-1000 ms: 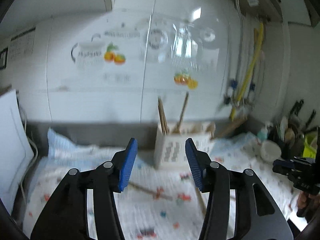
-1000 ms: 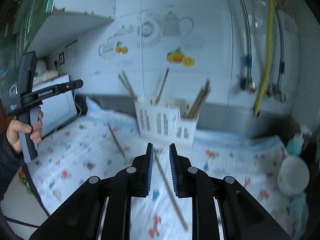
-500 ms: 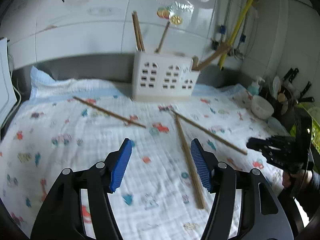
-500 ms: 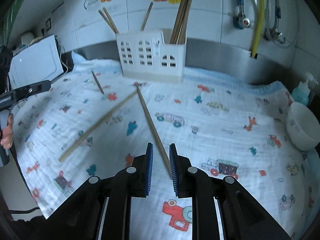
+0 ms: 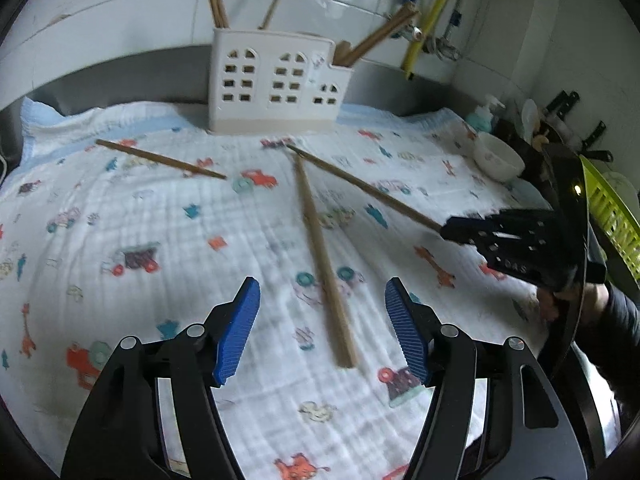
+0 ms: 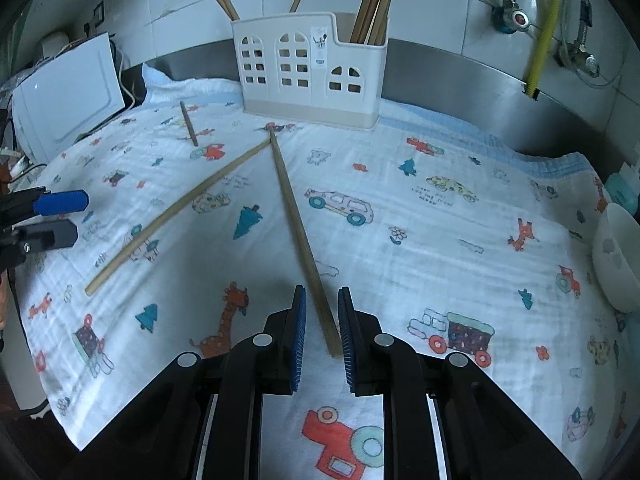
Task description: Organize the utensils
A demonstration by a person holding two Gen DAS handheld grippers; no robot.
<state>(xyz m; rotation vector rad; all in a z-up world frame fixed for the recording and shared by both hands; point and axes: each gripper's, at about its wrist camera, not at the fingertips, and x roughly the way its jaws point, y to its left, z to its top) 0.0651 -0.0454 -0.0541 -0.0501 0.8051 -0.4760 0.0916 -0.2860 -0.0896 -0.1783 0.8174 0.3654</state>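
Three wooden chopsticks lie on the printed cloth in front of a white utensil holder (image 5: 276,84) (image 6: 312,72) that has several chopsticks standing in it. My left gripper (image 5: 322,330) is open, its fingers either side of the near end of the middle chopstick (image 5: 322,256), above it. My right gripper (image 6: 322,334) is narrowly open around the near end of the right chopstick (image 6: 302,236); it also shows in the left wrist view (image 5: 446,231). A shorter chopstick (image 5: 160,159) (image 6: 189,124) lies at the far left.
A white bowl (image 5: 498,158) (image 6: 616,256) sits at the cloth's right edge, with a soap bottle (image 5: 482,116) behind it. A white appliance (image 6: 68,100) stands at the left. A green rack (image 5: 612,216) is at the far right. A steel backsplash (image 6: 460,80) and pipes lie behind.
Both grippers have tilted down and moved closer to the cloth. My right gripper has opened slightly and now straddles a chopstick end. My left gripper stayed open and came over the middle chopstick.
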